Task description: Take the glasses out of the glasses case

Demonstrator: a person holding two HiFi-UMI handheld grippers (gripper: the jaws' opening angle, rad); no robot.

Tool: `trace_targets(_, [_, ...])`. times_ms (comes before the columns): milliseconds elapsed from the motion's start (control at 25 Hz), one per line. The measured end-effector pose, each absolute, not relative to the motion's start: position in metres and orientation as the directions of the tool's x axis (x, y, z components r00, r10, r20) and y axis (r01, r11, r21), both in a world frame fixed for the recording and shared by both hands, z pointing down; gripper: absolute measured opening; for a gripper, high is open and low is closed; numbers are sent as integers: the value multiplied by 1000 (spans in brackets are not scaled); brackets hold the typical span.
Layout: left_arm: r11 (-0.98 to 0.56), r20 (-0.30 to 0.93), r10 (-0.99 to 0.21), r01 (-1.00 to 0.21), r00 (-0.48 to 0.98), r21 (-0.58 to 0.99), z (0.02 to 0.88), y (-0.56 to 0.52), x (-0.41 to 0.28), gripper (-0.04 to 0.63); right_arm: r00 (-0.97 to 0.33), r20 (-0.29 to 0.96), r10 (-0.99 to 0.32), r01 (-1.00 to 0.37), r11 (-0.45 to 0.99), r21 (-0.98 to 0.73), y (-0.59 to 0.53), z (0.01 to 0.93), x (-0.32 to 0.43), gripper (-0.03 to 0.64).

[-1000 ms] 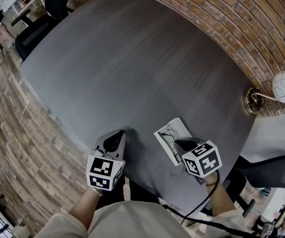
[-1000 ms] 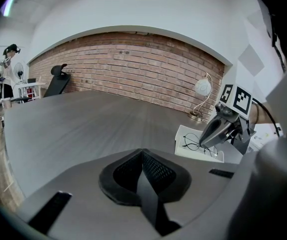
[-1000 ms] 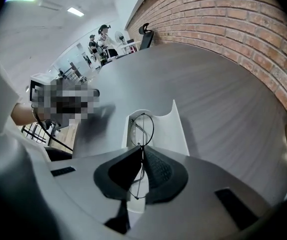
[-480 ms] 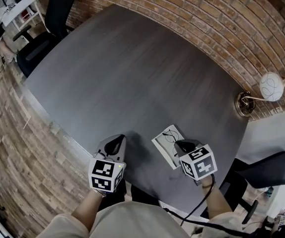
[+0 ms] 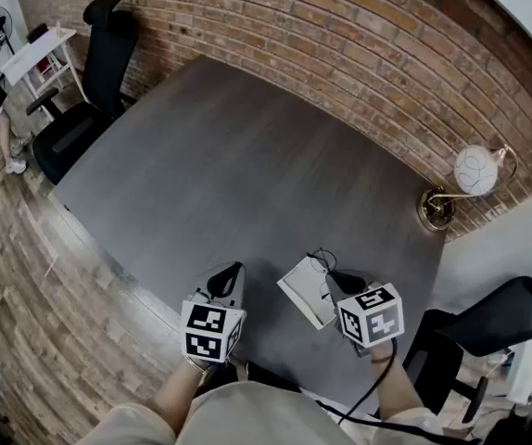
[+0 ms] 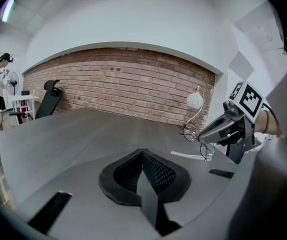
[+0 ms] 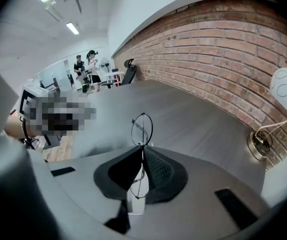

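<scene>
Thin round wire-rimmed glasses are pinched between the jaws of my right gripper, one lens sticking up past the tips. In the head view the right gripper holds the glasses over the far end of a flat white glasses case near the table's front edge. From the left gripper view the glasses hang slightly above the case. My left gripper hovers left of the case, shut and empty.
The grey table stretches back to a brick wall. A brass lamp with a white globe stands at the back right. One black office chair is at the far left, another at the right.
The head view has tilted up, showing more wall and the lamp. My right gripper stays shut on the glasses by the case. The left gripper has stayed shut beside it.
</scene>
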State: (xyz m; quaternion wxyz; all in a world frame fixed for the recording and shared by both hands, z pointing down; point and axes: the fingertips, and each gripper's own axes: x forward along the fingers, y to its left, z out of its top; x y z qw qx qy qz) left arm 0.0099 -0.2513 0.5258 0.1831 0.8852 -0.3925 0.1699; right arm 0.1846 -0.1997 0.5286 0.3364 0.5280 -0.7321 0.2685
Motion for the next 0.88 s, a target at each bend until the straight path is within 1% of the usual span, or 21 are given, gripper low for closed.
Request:
trace_targets(200, [-644,396,-642,-742,656,184,501,-259,27,18,-173,695,-698,-976,217,-25,-203,490,195,41])
trace_targets(360, [-673,350,-644,-721,680,163,476,-266,40,20,-112,614,-782,-989,147,7,-204,456,206,41])
trace_targets(600, [-718,281,-641,-687,714,109,435,-279,60,20,0,483,-876,-999,18,33,-200,413,227,41])
trace_targets(880, [-736,218,-642,-671,735,92,398,-299,75,19,177,306,-935,-981,-192,-19,-190,374,257,41])
